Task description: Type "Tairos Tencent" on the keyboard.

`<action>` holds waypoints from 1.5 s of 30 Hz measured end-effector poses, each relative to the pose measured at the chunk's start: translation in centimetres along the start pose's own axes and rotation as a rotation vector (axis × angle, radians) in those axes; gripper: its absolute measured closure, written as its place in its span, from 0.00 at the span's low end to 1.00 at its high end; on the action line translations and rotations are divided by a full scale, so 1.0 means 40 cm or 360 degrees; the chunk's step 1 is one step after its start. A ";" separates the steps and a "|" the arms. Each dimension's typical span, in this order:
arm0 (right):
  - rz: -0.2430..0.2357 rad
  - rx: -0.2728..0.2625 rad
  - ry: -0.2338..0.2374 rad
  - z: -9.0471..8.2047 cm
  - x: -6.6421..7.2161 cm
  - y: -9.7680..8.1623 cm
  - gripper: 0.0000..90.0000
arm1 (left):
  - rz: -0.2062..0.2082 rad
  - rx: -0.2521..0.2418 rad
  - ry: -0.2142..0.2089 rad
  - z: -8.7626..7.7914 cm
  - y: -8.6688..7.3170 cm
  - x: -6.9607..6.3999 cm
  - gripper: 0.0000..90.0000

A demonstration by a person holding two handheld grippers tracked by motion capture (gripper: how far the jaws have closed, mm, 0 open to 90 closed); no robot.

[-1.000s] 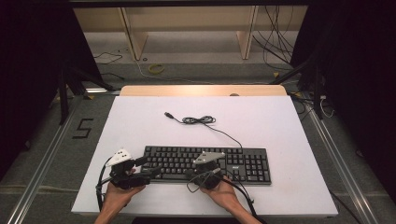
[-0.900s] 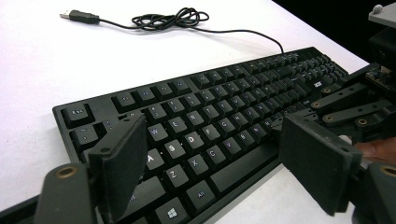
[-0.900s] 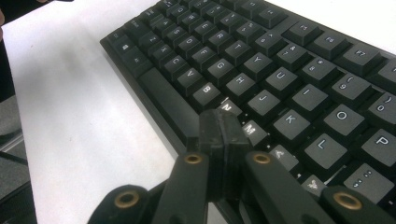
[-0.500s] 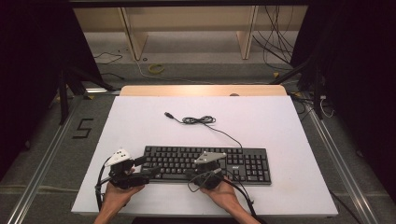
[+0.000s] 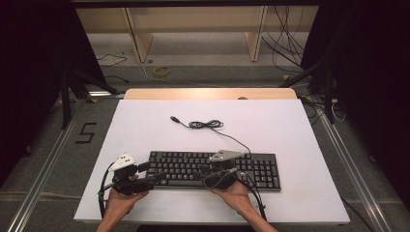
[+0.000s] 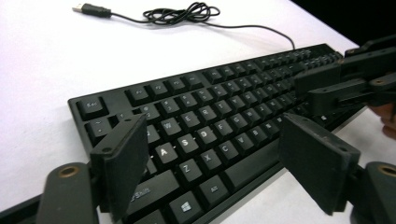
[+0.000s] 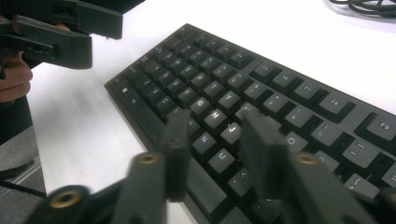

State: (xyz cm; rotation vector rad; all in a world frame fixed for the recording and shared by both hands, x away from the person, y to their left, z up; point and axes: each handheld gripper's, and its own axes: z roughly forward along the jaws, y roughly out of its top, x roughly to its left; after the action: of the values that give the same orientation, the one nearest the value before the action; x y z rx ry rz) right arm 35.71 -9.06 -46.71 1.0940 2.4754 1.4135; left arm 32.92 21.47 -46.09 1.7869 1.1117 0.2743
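From above we see the keyboard (image 5: pixel 212 169) near the desk's (image 5: pixel 290 125) front edge. Our left hand-held gripper (image 6: pixel 212 158) hangs spread over its left keys; our right hand-held gripper (image 7: pixel 212 140), jaws just parting, hovers empty above the middle keys.

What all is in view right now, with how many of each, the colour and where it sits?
keyboard: one, black, near edge of the table, in front of both hands
cable: one, black, runs from the keyboard's back edge, bundled mid-table, plug lying free to the left
table: one, white top with a wooden strip at the far edge
shelf: one, light wood, on the floor beyond the table
floor marking 5: one, black, left of the table
left gripper: one, black with a white top plate, jaws open over the keyboard's left end
right gripper: one, black with a grey plate, jaws just been opening, nothing between them, above the middle keys
hands: two, at the table's near edge, holding the grippers
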 end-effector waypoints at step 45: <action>-0.0069 0.0098 -0.0048 0.131 0.018 0.099 1.00 | -0.0032 0.0309 0.0197 0.021 -0.018 0.044 0.99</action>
State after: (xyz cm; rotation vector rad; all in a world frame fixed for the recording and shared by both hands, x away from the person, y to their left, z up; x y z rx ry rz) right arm 39.41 -3.60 -46.38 1.0580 2.5213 1.3076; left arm 34.02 22.40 -47.60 1.9496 1.2795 0.2759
